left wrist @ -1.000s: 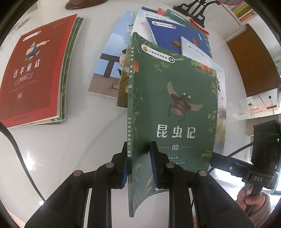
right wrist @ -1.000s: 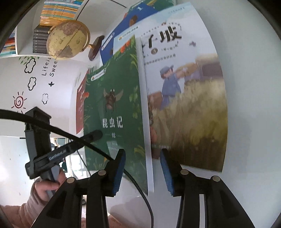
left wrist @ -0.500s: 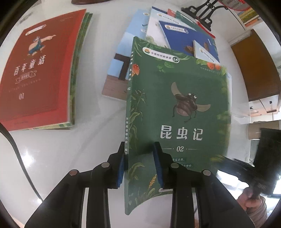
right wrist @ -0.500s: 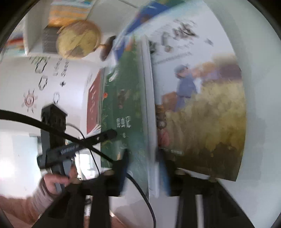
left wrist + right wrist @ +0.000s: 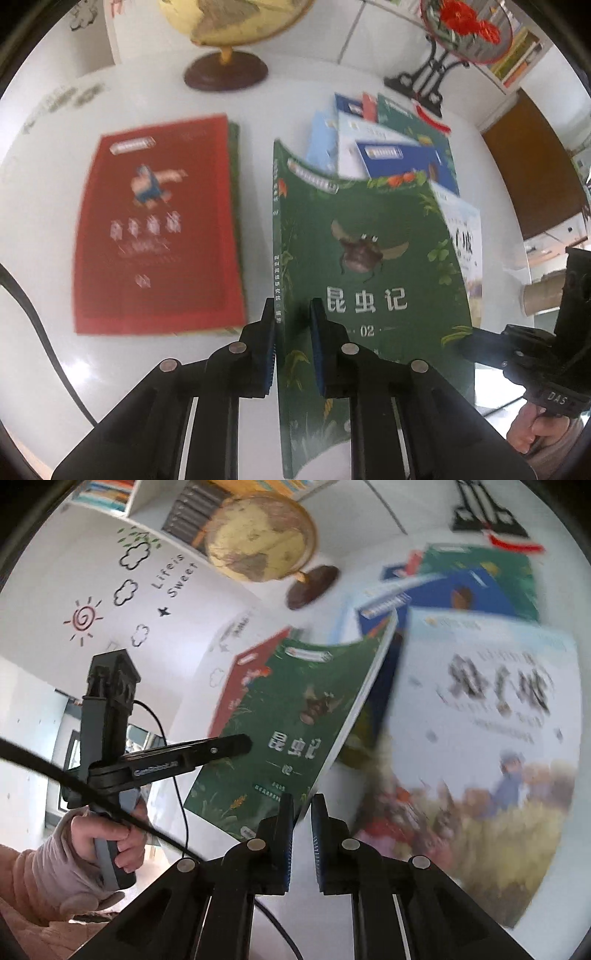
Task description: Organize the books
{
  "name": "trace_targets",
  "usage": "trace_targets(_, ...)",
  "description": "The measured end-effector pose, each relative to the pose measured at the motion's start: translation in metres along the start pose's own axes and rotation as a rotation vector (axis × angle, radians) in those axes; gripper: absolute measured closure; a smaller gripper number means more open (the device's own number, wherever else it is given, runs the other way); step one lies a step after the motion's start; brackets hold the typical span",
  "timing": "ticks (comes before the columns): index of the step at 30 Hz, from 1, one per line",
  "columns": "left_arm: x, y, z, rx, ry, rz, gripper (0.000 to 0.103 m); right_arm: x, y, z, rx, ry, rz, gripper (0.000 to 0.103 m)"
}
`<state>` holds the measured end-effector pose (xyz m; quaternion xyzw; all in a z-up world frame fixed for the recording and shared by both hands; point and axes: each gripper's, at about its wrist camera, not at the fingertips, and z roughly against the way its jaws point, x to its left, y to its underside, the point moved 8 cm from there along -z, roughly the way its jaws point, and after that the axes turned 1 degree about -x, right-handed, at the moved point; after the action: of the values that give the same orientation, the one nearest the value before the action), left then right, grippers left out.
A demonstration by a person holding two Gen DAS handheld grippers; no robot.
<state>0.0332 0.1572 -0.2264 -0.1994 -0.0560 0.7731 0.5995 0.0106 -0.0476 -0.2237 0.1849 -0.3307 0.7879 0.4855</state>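
A green insect-cover book (image 5: pixel 369 258) hangs lifted above the white table (image 5: pixel 55 258), held from two sides. My left gripper (image 5: pixel 295 332) grips its spine near the lower corner, jaws closing tight on it. My right gripper (image 5: pixel 303 812) is shut on the opposite lower corner of the green book (image 5: pixel 295 720). The right gripper (image 5: pixel 469 341) also shows at the book's right edge. A red book (image 5: pixel 159 229) tops a small stack to the left. A loose pile of books (image 5: pixel 388 147) lies behind, a pale harvest-cover book (image 5: pixel 480 738) on top.
A globe (image 5: pixel 225 72) on a dark wooden base stands at the table's back. A black stand (image 5: pixel 436 77) holding a round red-flowered fan is at the back right. A person's hand (image 5: pixel 110 834) in a pink sleeve holds the left gripper's handle, with a cable trailing.
The right gripper closed on the green book's corner. Both grippers rose with the book, lifting it off the pile. Both views tilted up, bringing the globe into sight.
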Motion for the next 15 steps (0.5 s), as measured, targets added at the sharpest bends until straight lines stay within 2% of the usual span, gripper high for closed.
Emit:
trace_targets(6, 0.023, -0.024, 0.015, -0.046, 0.017, 0.033, 0.09, 0.026, -0.037, -0.013, -0.018, -0.006, 0.043, 0.093)
trace_targets(15, 0.048, -0.042, 0.034, -0.101, 0.038, 0.049, 0.09, 0.068, -0.066, -0.04, -0.02, -0.034, 0.118, 0.092)
